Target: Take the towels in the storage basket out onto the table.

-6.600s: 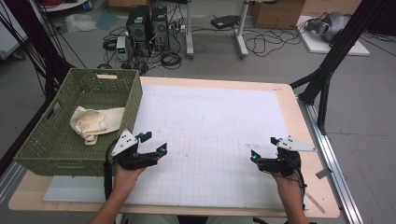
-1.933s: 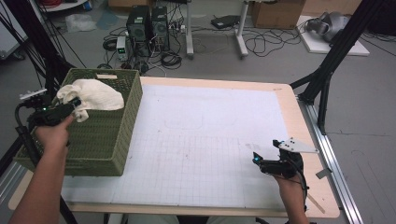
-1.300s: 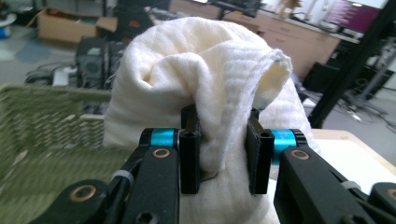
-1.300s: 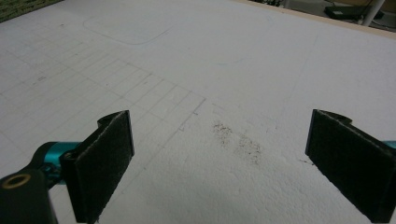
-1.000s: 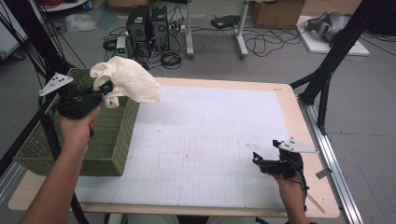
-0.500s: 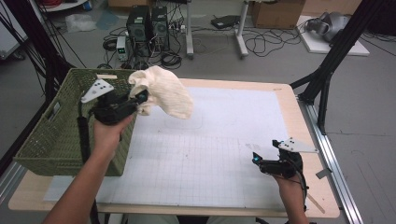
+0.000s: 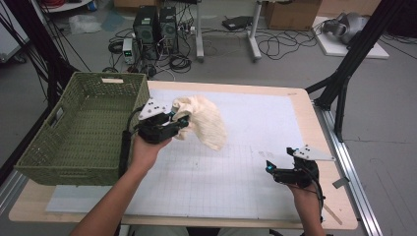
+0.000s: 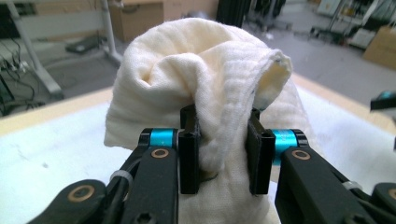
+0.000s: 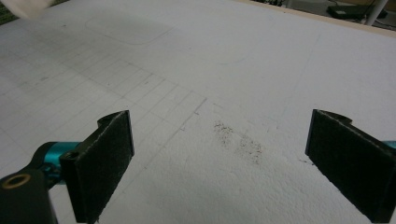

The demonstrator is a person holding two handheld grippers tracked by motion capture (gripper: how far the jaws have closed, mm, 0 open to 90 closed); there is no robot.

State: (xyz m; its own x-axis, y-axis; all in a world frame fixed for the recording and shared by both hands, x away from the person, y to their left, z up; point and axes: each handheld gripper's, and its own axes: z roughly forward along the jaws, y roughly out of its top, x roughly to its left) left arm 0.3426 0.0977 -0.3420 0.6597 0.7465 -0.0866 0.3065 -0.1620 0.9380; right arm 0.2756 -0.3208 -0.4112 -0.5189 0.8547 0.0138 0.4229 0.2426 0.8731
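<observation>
A crumpled cream cloth point(image 7: 204, 120) hangs in the air over the white gridded mat point(image 7: 236, 172), just right of the green woven basket point(image 7: 81, 130). My left gripper point(image 7: 179, 120) is shut on it. In the left gripper view the cloth point(image 8: 205, 88) is bunched between the two black pads point(image 8: 189, 154), and my left gripper point(image 8: 219, 149) pinches a fold of it. My right gripper point(image 7: 269, 167) rests low near the mat's front right, held by a hand. Seen in the right gripper view, it point(image 9: 219, 163) stands wide open with nothing but bare mat between its pads point(image 9: 109, 154).
The basket point(image 7: 113, 81) stands on the table's left side with its inside bare. The wooden table edge point(image 7: 305, 105) runs along the right, with a black frame leg point(image 7: 344, 78) beyond it. Computers and cables point(image 7: 157, 29) lie on the floor behind.
My left gripper has carried the cloth out of the basket, rightward and lower, to above the mat. My right gripper has stayed where it was.
</observation>
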